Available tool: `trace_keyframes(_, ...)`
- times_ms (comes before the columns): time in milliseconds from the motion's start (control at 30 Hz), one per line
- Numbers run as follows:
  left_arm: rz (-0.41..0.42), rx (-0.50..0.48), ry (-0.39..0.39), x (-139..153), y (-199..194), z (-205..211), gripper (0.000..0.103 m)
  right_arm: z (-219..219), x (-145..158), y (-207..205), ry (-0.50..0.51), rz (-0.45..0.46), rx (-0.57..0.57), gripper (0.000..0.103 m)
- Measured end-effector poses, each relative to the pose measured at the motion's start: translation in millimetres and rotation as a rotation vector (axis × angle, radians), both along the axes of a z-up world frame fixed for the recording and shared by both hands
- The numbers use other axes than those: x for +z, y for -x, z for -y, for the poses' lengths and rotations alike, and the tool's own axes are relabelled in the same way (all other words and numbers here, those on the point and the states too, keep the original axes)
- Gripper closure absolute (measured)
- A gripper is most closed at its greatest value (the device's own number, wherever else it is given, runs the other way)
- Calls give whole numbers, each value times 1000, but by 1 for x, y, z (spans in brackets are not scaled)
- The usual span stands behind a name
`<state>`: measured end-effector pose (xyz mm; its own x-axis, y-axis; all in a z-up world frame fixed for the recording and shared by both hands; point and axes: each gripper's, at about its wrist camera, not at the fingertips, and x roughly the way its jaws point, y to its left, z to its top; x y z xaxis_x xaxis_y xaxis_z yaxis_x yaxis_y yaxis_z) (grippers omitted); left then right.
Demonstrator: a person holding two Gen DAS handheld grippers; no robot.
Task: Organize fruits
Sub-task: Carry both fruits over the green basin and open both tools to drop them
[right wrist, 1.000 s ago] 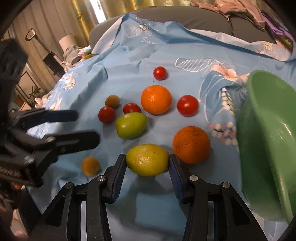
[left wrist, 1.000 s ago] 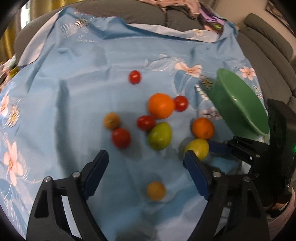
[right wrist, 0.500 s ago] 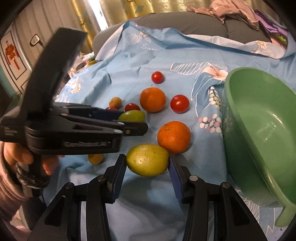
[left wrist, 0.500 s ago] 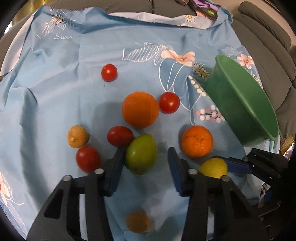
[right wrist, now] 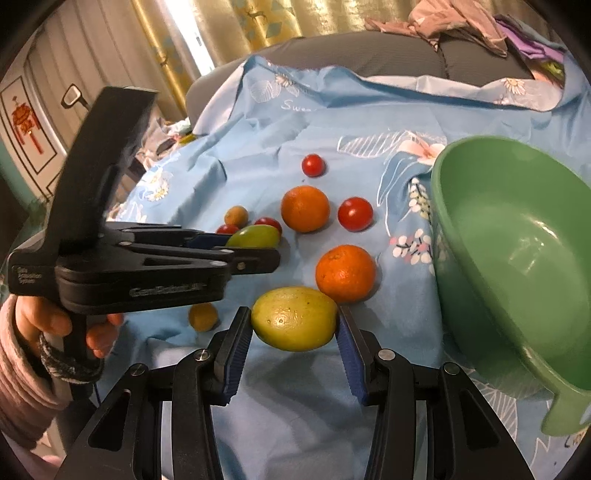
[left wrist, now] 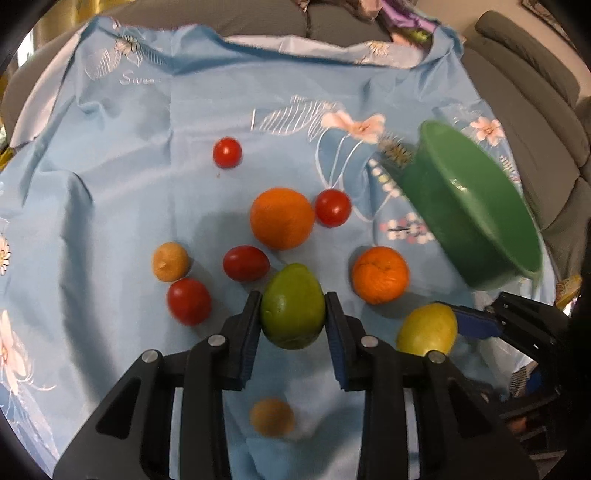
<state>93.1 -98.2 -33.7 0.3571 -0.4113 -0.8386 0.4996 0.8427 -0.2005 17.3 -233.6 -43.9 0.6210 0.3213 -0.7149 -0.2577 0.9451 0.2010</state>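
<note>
My left gripper (left wrist: 293, 308) is shut on a green mango-like fruit (left wrist: 293, 306) and holds it just above the blue flowered cloth (left wrist: 147, 206). My right gripper (right wrist: 294, 328) is shut on a yellow-green lemon (right wrist: 294, 318), which also shows in the left wrist view (left wrist: 427, 329). Two oranges (left wrist: 282, 218) (left wrist: 380, 275), several red tomatoes (left wrist: 332, 208) and small tan fruits (left wrist: 170, 261) lie on the cloth. A green bowl (right wrist: 517, 266) stands at the right of the lemon, empty.
A grey sofa (left wrist: 535, 110) runs behind and to the right of the cloth. Loose clothes (right wrist: 461, 22) lie on its back. The left gripper's body and hand (right wrist: 110, 266) sit close to the left of the right gripper.
My left gripper came forward over the green fruit and shut on it. My right gripper, still shut on the lemon, has lifted it slightly and the bowl sits further to the right in view.
</note>
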Motion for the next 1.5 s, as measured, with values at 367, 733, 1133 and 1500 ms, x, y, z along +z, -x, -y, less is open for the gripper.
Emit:
trace_keyframes(367,129,-43,25,50,31,8,70,15,41,26,-45,126,-31,56)
trace_keyframes(733,135,-172,38,59,24,80,70,74,59,40,-14,196,-241,56)
trace_keyframes(1133,130,-248,-7,47,16,135,70,113,42,31,17,150,-351,55)
trace_keyframes(1500,227,-239,-17,57,24,140,68,119,39,33,30,125,-390,55)
